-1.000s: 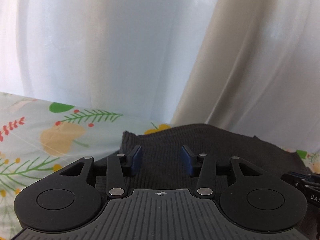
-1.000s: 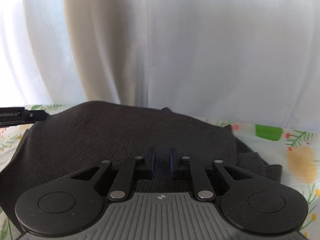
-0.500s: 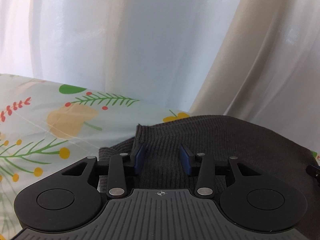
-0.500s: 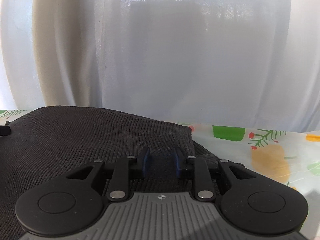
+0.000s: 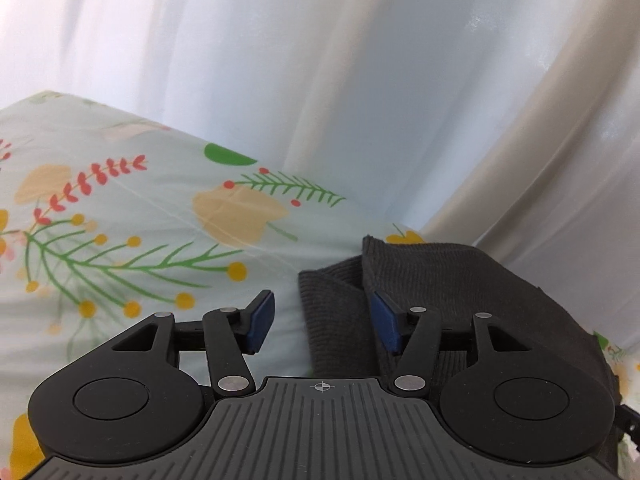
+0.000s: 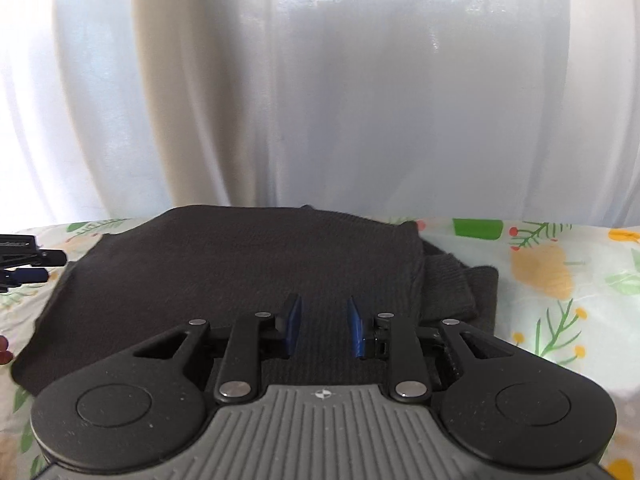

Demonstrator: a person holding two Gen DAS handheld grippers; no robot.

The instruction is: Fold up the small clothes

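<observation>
Count: one dark grey ribbed knit garment (image 6: pixel 240 264), folded flat on one pale floral-print tablecloth (image 5: pixel 120 240), with one white curtain (image 6: pixel 360 100) hanging behind the table edge. Two grippers, both black with blue finger pads.

Garment sits at the far side of the cloth, up against the curtain. In the right wrist view a second layer of the same knit sticks out from under its right edge (image 6: pixel 460 284); in the left wrist view a layer also shows under its left edge (image 5: pixel 332 300).

Left gripper (image 5: pixel 322 322): jaws spread wide, holding nothing. Garment's left edge lies between them; right pad (image 5: pixel 386 326) overlaps the knit, contact unclear. Left pad (image 5: pixel 260 320) is over bare tablecloth.

Right gripper (image 6: pixel 322 326): jaws apart at a moderate gap, narrower than the left, nothing clamped. Both pads are over the top layer near its right edge; cannot tell if they touch it.

Left gripper's tip (image 6: pixel 28 266) shows at the left edge of the right wrist view, just beside the garment's left side.
</observation>
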